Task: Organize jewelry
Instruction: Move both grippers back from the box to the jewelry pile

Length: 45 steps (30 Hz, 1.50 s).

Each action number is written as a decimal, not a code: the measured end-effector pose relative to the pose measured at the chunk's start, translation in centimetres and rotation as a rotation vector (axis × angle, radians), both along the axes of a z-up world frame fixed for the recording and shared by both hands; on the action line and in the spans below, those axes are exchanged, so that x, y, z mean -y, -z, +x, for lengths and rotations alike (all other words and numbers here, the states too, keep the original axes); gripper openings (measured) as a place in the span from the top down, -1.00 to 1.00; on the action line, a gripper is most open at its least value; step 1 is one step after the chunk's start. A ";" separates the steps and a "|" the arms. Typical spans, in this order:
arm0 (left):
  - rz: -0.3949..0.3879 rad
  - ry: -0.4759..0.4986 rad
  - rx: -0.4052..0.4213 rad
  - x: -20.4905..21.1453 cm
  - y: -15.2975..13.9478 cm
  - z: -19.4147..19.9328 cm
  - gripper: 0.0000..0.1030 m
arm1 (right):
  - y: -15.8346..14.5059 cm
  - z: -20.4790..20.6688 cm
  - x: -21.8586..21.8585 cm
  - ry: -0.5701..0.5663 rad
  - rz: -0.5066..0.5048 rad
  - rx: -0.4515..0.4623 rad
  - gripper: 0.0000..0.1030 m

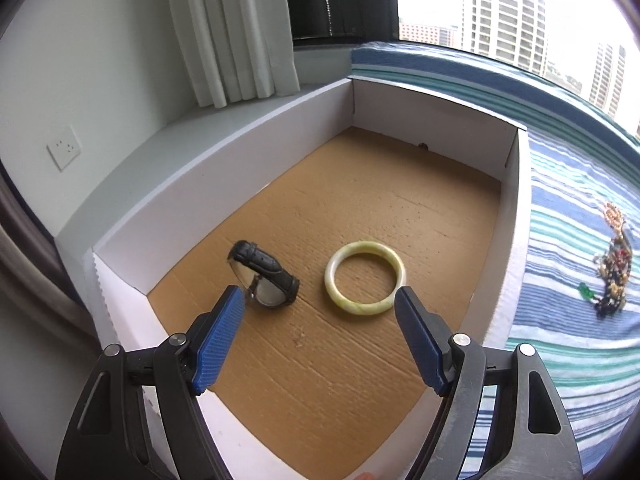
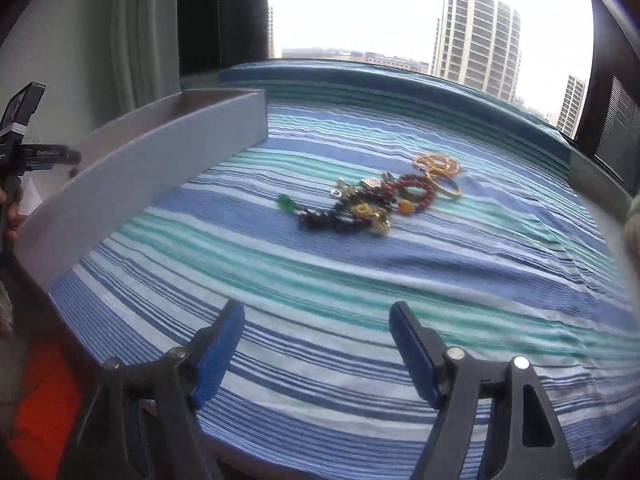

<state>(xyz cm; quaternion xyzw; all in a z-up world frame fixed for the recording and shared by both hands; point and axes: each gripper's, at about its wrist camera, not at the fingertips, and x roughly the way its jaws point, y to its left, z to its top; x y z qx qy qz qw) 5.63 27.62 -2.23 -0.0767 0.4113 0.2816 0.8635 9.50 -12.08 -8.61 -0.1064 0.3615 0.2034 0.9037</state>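
From the left wrist camera, the left tool [image 1: 320, 294] hangs spread wide over a shallow white-walled box [image 1: 248, 148] with a brown cardboard floor, gripping nothing. Two pieces lie on that floor, apart from each other: a black watch [image 1: 266, 280] just ahead of the left blue finger [image 1: 220, 340], and a pale yellow-green bangle [image 1: 365, 283] lying flat near the tip of the right finger. The watch rests on its side, its strap looped, the long axis running from upper left to lower right, the shiny round case facing toward the camera. Beyond the box's right wall, on the striped bedspread [image 1: 560, 340], a small jewelry pile [image 1: 612, 264] shows at the picture's edge, too small to sort out. A white wall socket [image 1: 64, 148] sits at far left.

The right wrist camera cannot see into the box; only its grey-white outer wall [image 2: 140, 168] shows, so watch and bangle are hidden here. The right tool [image 2: 316, 320] is likewise spread and empty, above the bedspread [image 2: 360, 280]. The jewelry pile [image 2: 380, 200] lies well ahead of it, clearer now: dark beads, red beads, gold chain, a gold ring and a green stone at its left end. The heap stretches lower left to upper right. At far left the other handheld device [image 2: 24, 148] carries small white lettering, too blurred to read.
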 end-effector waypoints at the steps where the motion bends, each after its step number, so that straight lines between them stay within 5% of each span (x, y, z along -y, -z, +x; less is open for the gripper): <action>1: -0.005 -0.002 -0.004 0.2 0.1 -0.1 -0.53 | 0.3 -0.1 1.1 0.034 -0.010 0.007 -0.48; 9: -0.025 0.008 0.003 2.2 -0.1 -1.5 -0.54 | 1.5 -0.5 7.4 0.203 -0.007 0.026 -0.48; 18: 0.174 -0.015 0.261 6.8 -6.1 -4.0 -0.90 | 2.2 -0.3 8.5 0.231 0.011 0.011 -0.51; 23: 0.073 0.109 0.332 10.0 -7.0 -3.9 -0.96 | 3.1 0.1 9.2 0.267 0.002 -0.015 -0.58; 35: -0.152 0.425 0.049 18.6 3.2 2.2 -0.96 | 4.1 0.3 10.8 0.332 -0.031 -0.041 -0.59; 45: -0.105 0.459 -0.124 21.3 8.8 5.0 -0.96 | 5.4 0.8 11.6 0.370 -0.036 -0.099 -0.60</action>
